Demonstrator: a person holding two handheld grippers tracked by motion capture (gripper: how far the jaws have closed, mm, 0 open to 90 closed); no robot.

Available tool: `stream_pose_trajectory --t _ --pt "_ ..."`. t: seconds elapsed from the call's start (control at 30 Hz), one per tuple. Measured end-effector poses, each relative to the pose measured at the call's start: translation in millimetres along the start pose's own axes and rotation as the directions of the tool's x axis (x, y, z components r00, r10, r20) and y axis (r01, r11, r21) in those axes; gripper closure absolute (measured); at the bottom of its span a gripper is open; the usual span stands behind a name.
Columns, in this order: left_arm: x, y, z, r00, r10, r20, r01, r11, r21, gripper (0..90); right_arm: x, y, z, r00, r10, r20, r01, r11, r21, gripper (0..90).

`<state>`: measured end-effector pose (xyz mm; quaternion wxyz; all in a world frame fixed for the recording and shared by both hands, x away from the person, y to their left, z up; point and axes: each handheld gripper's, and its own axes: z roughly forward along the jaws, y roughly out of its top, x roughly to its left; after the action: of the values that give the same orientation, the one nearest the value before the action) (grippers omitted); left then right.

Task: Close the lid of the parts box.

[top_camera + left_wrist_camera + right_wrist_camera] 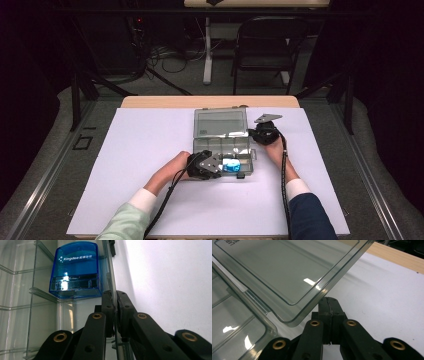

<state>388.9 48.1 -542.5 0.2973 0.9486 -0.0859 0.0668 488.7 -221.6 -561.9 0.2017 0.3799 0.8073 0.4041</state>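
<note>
Box [224, 150]: clear plastic organiser, mid-bench, its lid [220, 123] partly raised.
Left tool [114, 294]: jaws pinched shut on the box's near wall – steadying it.
Right tool [329, 300]: jaws closed with nothing between them, tips just under the lid's edge.
Stamp [75, 270]: blue, already in a near compartment.
Left to do: probably the lid – swinging it to its end.
Around: white bench [140, 150]; folding chair [267, 45] and cables beyond; nothing blocks the way.
</note>
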Motion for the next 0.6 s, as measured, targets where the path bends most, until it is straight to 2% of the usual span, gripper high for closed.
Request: stream_pose_trajectory --t 0.1,0.27,0.6 --pt "0.6 0.4 0.1 1.0 0.006 0.007 -0.006 1.0 0.004 86.0 0.1 0.6 -1.0 1.0 0.002 0.001 -0.002 1.0 -0.019 90.0" --pt "0.7 0.6 0.4 0.9999 -0.007 0.013 0.007 1.0 0.006 86.0 0.4 2.2 -3.8 1.0 0.001 0.002 -0.001 0.999 -0.051 90.0" --pt "2.8 1.2 0.5 0.9997 -0.004 0.023 0.004 0.9999 0.015 85.9 1.2 4.5 -8.8 0.9995 -0.027 0.015 0.028 0.996 -0.089 90.0"
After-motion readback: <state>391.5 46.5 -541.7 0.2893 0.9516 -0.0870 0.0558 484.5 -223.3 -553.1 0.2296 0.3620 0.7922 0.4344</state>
